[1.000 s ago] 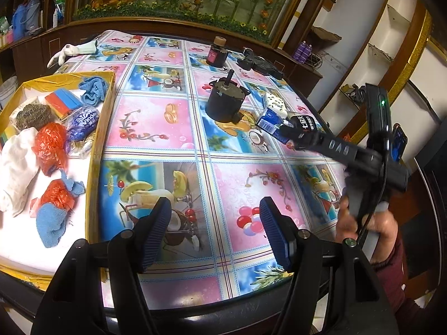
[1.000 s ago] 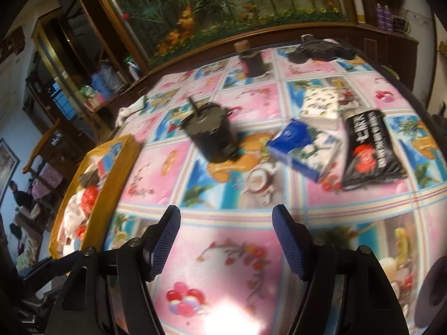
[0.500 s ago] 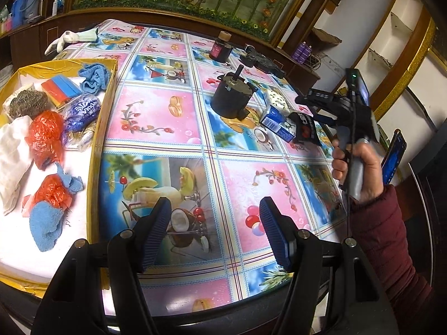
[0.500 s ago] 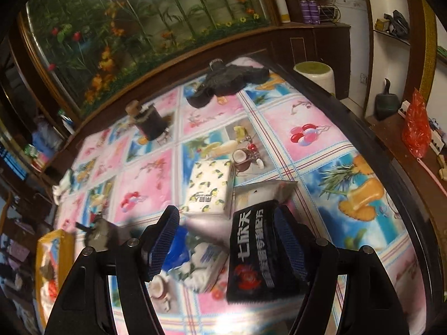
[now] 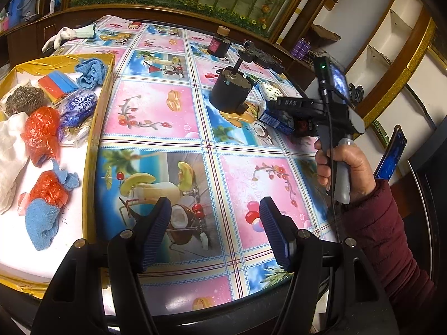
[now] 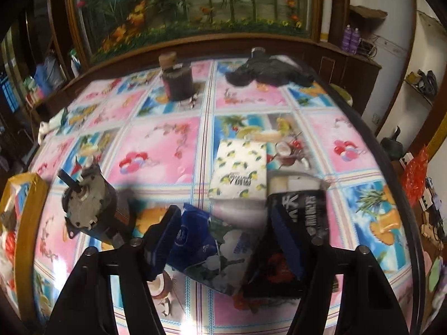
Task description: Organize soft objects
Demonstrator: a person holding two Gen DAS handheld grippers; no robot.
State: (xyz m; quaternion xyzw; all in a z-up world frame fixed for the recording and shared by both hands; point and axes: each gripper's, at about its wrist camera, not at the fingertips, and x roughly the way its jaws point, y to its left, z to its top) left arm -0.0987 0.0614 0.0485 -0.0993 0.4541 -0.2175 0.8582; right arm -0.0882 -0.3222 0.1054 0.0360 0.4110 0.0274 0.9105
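With my right hand-held gripper (image 6: 223, 240) wide open astride the soft blue plastic tissue pack (image 6: 212, 254) near the worktop's (image 6: 156, 145) right edge, I should sink lower, centre it, then squeeze gently.

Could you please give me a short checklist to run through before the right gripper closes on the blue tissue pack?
1. Right gripper open: ok, both fingers spread wide.
2. Blue floral soft tissue pack between the fingers: ok, it fills the gap.
3. Black glossy pouch with white lettering outside the grip: not ok, it lies right behind the right finger.
4. White lemon-print tissue pack out of the way: ok, it lies farther off.
5. Yellow-rimmed tray has room: ok, bare white floor at its near end.
6. Left gripper free: ok, open and empty.
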